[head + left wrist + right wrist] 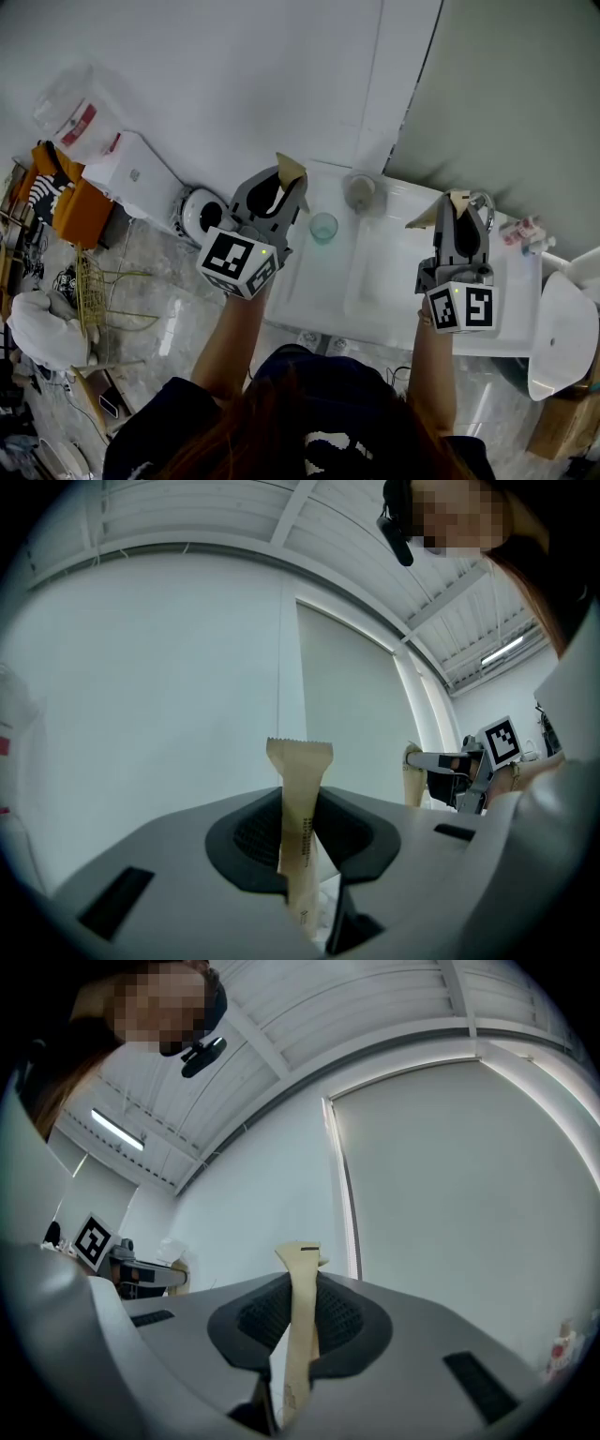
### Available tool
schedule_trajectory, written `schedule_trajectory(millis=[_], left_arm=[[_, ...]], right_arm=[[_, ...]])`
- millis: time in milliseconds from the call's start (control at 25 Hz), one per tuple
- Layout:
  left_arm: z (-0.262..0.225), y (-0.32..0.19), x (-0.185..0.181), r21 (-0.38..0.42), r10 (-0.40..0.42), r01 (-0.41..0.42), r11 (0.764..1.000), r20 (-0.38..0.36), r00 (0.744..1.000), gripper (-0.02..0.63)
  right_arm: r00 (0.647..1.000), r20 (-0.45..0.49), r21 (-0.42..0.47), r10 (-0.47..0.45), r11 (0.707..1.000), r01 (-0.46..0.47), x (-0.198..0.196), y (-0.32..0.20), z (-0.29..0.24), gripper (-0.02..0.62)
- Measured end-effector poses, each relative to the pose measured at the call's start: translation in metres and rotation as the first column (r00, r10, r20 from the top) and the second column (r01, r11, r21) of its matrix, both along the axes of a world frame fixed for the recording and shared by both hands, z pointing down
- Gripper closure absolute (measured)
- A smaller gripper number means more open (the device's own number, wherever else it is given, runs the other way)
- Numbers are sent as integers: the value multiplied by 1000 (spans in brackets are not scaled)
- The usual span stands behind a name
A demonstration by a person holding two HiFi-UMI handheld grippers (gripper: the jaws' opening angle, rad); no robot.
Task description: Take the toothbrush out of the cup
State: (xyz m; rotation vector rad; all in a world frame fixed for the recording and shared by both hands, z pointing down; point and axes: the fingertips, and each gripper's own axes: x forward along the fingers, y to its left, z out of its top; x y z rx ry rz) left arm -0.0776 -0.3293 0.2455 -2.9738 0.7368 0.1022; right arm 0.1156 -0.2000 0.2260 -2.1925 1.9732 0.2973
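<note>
Left tongs are raised over the white washbasin surface, pointing roughly level, and are clamped on a tan paper strip. In the left gripper view the strip stands upright between the closed pads, its top edge serrated and fine print running down one side. Right tongs are held at a similar height to the right, tilted slightly upward, and are clamped on a second tan strip. In the right gripper view that second strip rises between the pads and has a small dark slot near its top. It cannot be determined whether either strip contains a toothbrush; no toothbrush is identifiable in any view. A translucent green cup stands upright on the surface near its left edge, below and between the two tongs, touching neither; its contents cannot be made out. A clear rounded item sits just behind the cup. Small pinkish items stand at the far right of the surface.
</note>
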Motion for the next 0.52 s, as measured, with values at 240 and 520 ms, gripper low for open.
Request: schedule_trajectory(millis=[240,520], left_arm=[[-1,0,-2,-8,3,-3,1000,-10,1000,515],[-2,11,-6,3,6,-6,1000,-8,1000,515]], right_arm=[[1000,-5,-4,3,1000,-3,-3,1,-2,535],[1000,-8,9,4,1000,-4,-10,13,-4,535]])
